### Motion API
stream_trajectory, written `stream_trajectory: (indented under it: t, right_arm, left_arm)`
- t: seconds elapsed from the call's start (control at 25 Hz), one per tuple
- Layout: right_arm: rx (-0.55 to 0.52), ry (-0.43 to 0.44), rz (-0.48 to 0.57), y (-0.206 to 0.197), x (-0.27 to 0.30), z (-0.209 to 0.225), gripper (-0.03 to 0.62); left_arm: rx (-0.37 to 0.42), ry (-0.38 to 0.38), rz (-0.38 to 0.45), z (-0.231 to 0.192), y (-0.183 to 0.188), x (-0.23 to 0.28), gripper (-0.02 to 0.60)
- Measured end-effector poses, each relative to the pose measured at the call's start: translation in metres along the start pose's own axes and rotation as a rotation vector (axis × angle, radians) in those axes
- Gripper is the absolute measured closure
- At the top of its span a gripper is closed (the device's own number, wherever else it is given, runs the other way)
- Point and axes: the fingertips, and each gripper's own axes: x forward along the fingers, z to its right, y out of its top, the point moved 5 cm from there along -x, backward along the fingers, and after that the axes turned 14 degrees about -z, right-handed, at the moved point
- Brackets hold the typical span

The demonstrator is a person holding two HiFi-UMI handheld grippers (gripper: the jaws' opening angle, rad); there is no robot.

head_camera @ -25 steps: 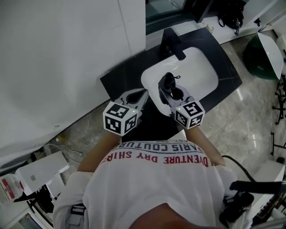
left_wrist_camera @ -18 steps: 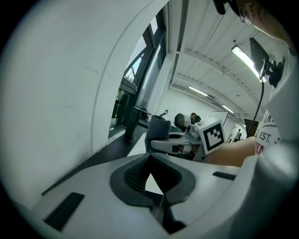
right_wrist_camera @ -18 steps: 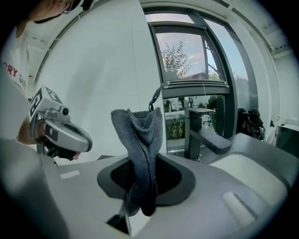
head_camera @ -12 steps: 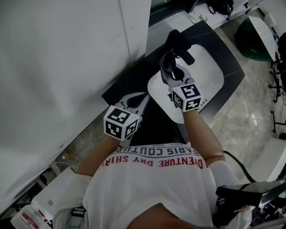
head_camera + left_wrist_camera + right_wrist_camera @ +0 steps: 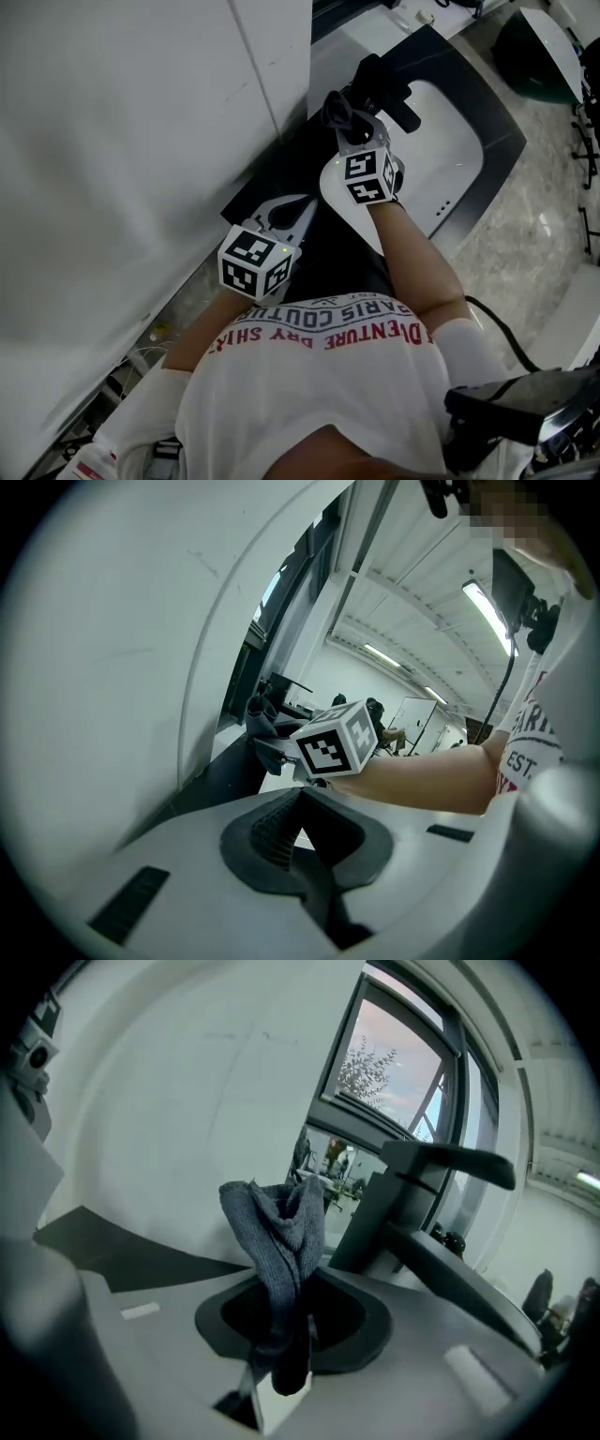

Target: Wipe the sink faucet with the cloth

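Note:
The black faucet (image 5: 380, 86) stands at the back rim of the white sink (image 5: 448, 155), set in a dark counter (image 5: 272, 169). My right gripper (image 5: 339, 114) is shut on a grey knitted cloth (image 5: 278, 1232), whose bunched end rises between the jaws just left of the faucet's body (image 5: 375, 1206) and under its lever (image 5: 450, 1162). I cannot tell whether the cloth touches the faucet. My left gripper (image 5: 286, 212) hangs back over the counter's near left edge, jaws shut with nothing between them; in its view the right gripper's marker cube (image 5: 336, 741) shows ahead.
A white wall panel (image 5: 131, 131) fills the left side, close to the counter. A window (image 5: 394, 1063) sits behind the faucet. A dark green bin (image 5: 534, 61) stands on the marble floor at the far right. Cables and gear lie at the lower right.
My right gripper has carried the cloth from over the basin forward and left, up to the faucet. The left gripper has stayed near the counter's edge.

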Motion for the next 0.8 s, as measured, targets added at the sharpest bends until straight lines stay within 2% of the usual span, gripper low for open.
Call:
stream_trajectory:
  t: [0.28, 0.8]
  right_arm:
    - [0.04, 0.005, -0.125, -0.015, 0.026, 0.002, 0.514]
    - [0.174, -0.035, -0.124, -0.015, 0.028, 0.015, 0.514]
  left_arm:
    - [-0.011, -0.023, -0.012, -0.006, 0.0, 0.006, 0.58]
    - [-0.012, -0.019, -0.016, -0.015, -0.004, 0.005, 0.58]
